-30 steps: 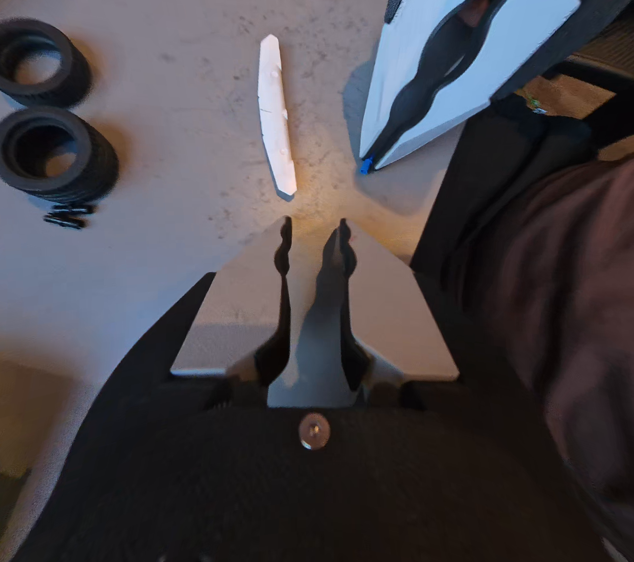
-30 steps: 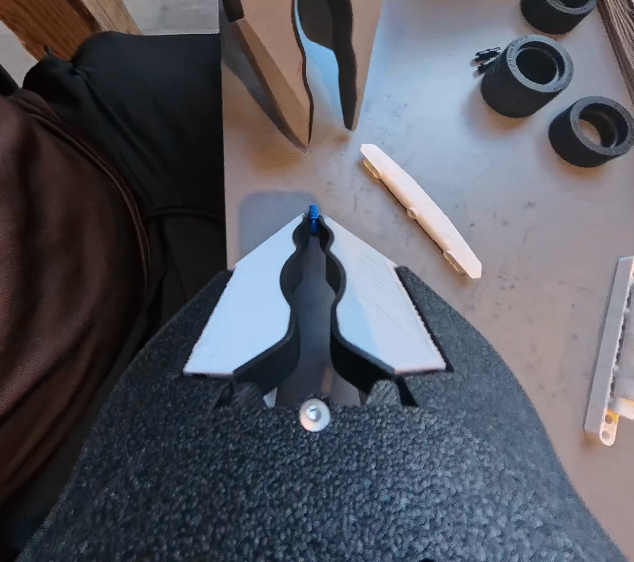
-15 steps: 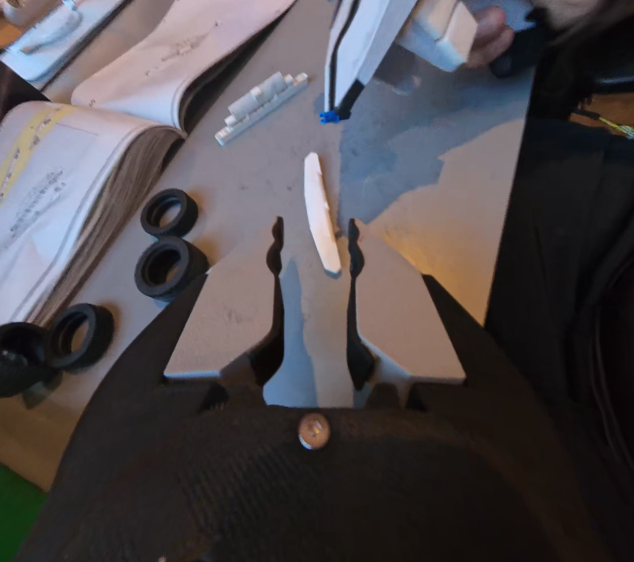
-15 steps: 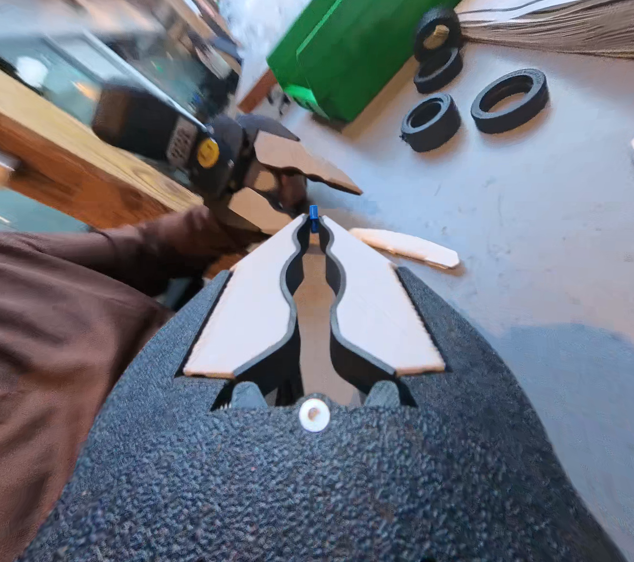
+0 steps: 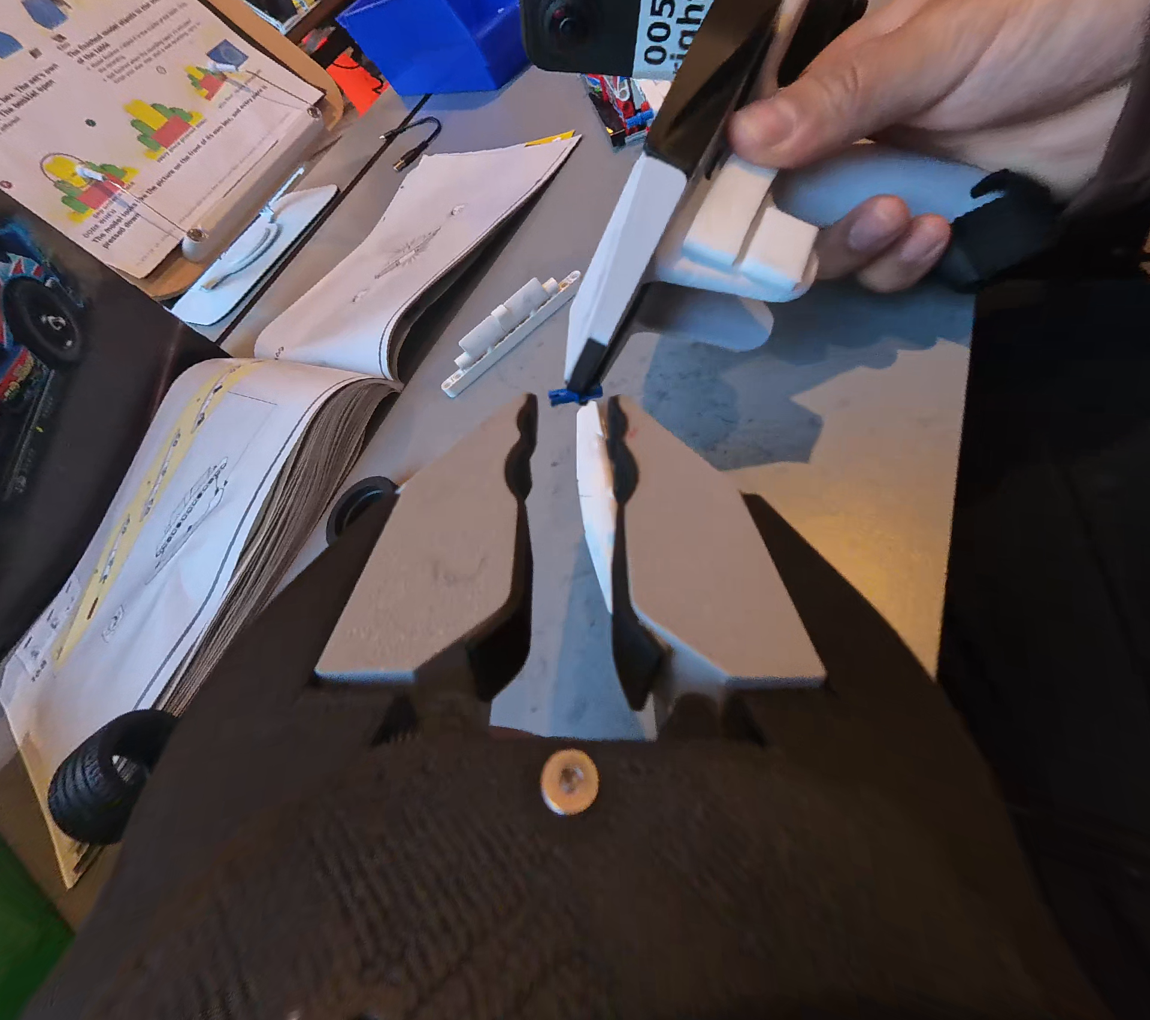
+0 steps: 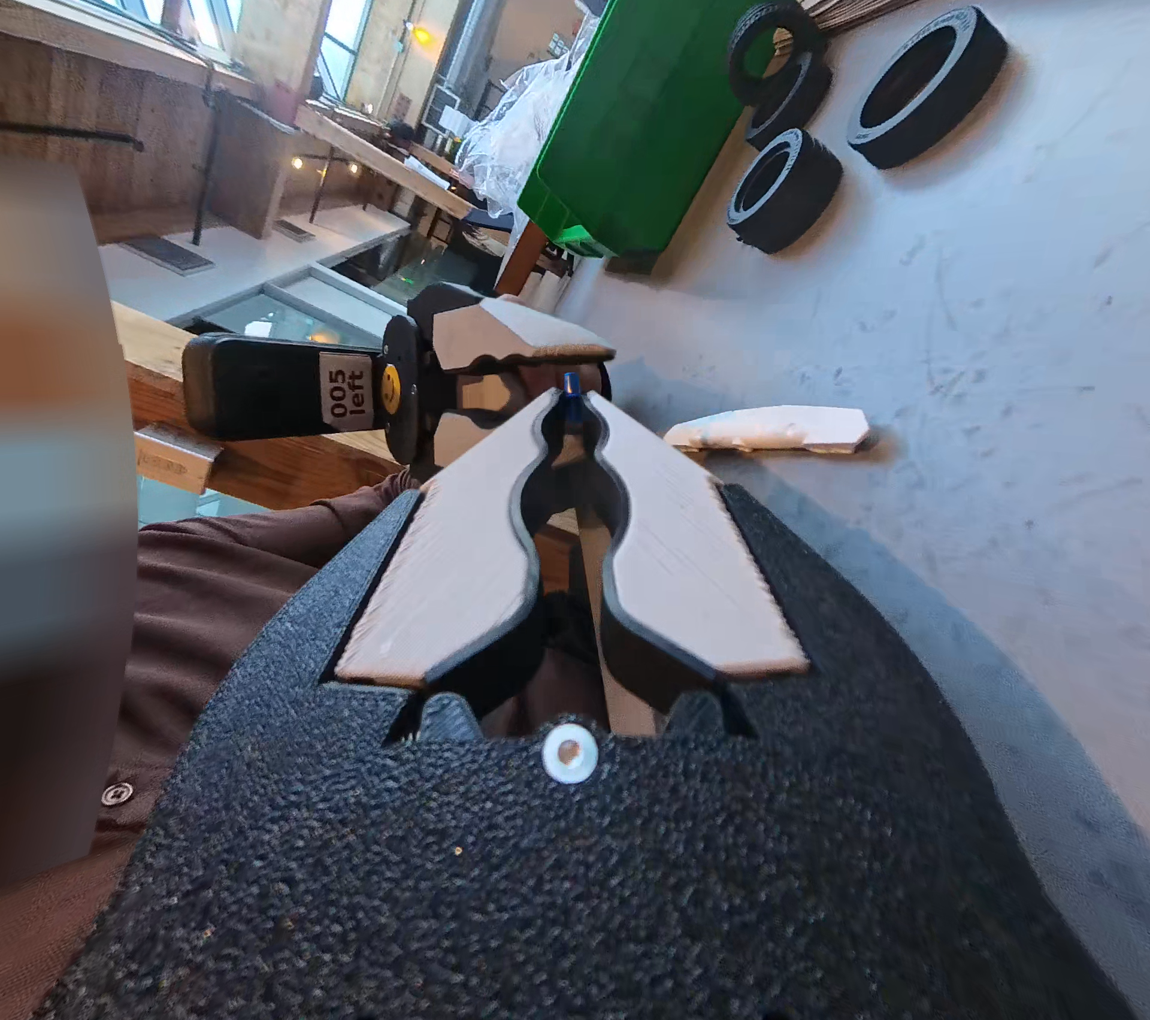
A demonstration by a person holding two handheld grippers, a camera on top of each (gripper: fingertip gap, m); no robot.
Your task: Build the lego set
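Observation:
A white curved lego piece (image 5: 591, 492) lies on the grey table (image 5: 840, 461). It sits between the jaws of my open left gripper (image 5: 571, 411), close to the right finger (image 5: 684, 554). My right gripper (image 6: 569, 399) is shut on a small blue pin (image 6: 569, 389) that sticks out of its tips. In the left wrist view the right gripper (image 5: 582, 368) comes down from above with the blue pin (image 5: 575, 396) just past the left fingertips. In the right wrist view the white piece (image 6: 771, 427) lies to the right, with the left gripper (image 6: 516, 330) behind it.
A white beam assembly (image 5: 510, 330) lies beyond the grippers, beside an open instruction book (image 5: 249, 461). Black tyres (image 6: 784, 190) lie near a green bin (image 6: 653, 88); two more tyres (image 5: 99, 785) sit by the book. A blue bin (image 5: 460, 25) stands at the back. The white curved lego piece (image 5: 591, 492) is about 6 centimetres from both grippers' fingertips. It is also in sight in the right wrist view (image 6: 760, 422).
Both grippers have tilted up from looking straight down. The left one moved forward so the white piece is between its jaws. The right one brought the blue pin close to the left tips.

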